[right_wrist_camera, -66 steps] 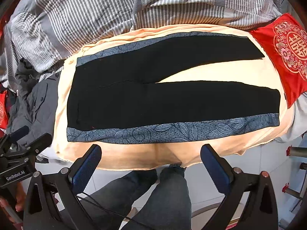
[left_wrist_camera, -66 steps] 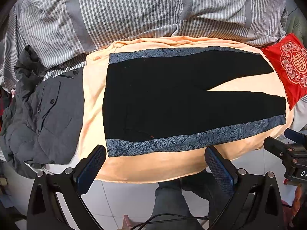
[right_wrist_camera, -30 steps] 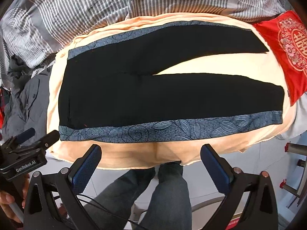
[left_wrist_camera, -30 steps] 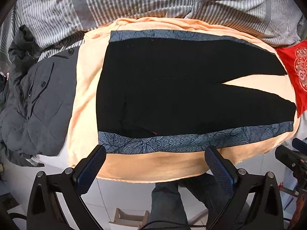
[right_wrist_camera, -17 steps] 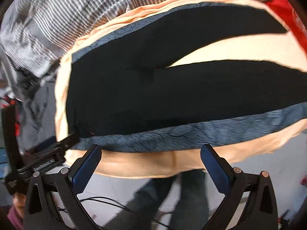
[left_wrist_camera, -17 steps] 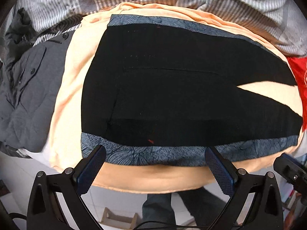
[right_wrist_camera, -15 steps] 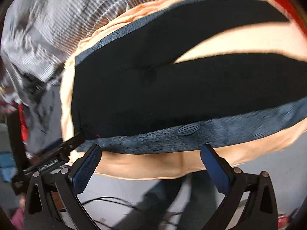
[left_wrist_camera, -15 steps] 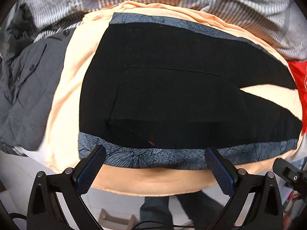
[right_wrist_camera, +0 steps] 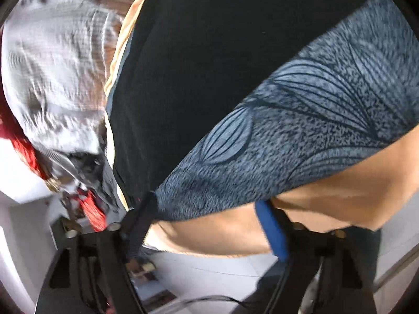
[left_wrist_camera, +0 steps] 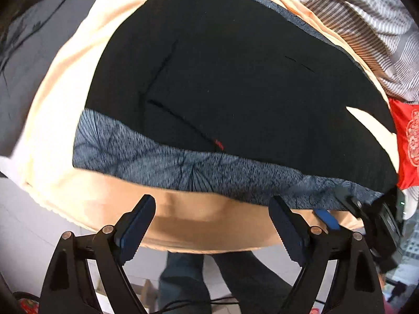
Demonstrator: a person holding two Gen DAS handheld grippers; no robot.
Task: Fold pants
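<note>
Peach sheet [left_wrist_camera: 60, 120]: black pants [left_wrist_camera: 235, 78], legs cut off. Left gripper [left_wrist_camera: 212, 219] wide open, empty; right gripper [right_wrist_camera: 207, 209] open at blurred hem. No writing legible.

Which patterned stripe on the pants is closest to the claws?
The near-edge blue-grey stripe, just above the open left claw; the other stripe runs along the far edge.

Black pants [left_wrist_camera: 235, 73] with blue-grey leaf-print stripe on peach sheet [left_wrist_camera: 60, 110]
</note>
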